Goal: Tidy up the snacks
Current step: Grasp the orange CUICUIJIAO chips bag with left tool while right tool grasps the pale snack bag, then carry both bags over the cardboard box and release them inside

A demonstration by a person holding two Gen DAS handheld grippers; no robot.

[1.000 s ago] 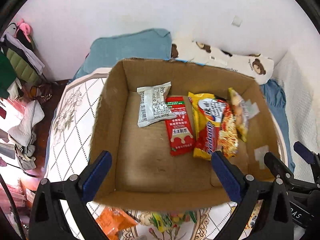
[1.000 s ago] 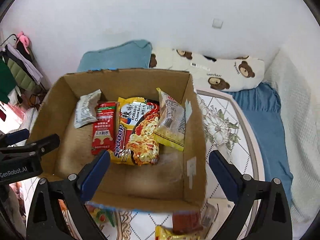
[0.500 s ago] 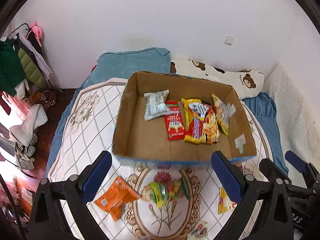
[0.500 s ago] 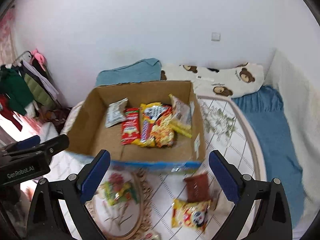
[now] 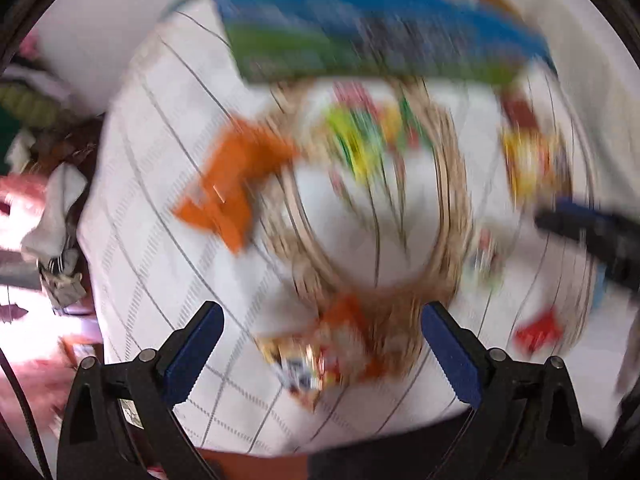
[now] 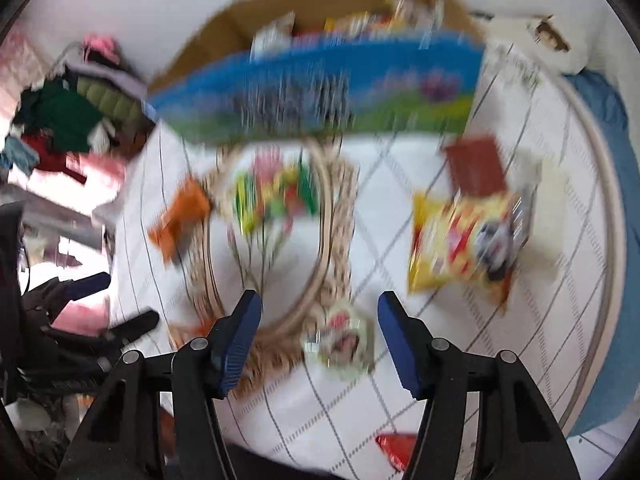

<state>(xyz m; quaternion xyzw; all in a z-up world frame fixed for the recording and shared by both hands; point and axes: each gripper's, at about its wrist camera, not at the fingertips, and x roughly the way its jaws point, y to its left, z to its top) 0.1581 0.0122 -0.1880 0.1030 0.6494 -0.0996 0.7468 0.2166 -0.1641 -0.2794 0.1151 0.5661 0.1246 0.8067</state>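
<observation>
Both views are heavily smeared, so only coarse shapes read. Your left gripper (image 5: 320, 344) hangs with its jaws spread wide and nothing between them, above an orange and white snack packet (image 5: 320, 356) lying on the white patterned tablecloth (image 5: 160, 184). Your right gripper (image 6: 320, 332) is also released, jaws apart, with a small pale round snack (image 6: 344, 340) lying on the cloth between its blue pads (image 6: 240, 340); whether they touch it you cannot tell. The cardboard box (image 6: 320, 76), its near wall printed blue and green, sits at the far side of the table with several packets inside, too blurred to name. On the cloth near the box lie an orange packet (image 6: 180, 216), a green and yellow bag (image 6: 276, 196) on the central floral medallion, a brown packet (image 6: 476, 168) and, just beside it, a yellow noodle bag (image 6: 460, 248). A small red packet (image 6: 396, 450) lies at the near edge.
</observation>
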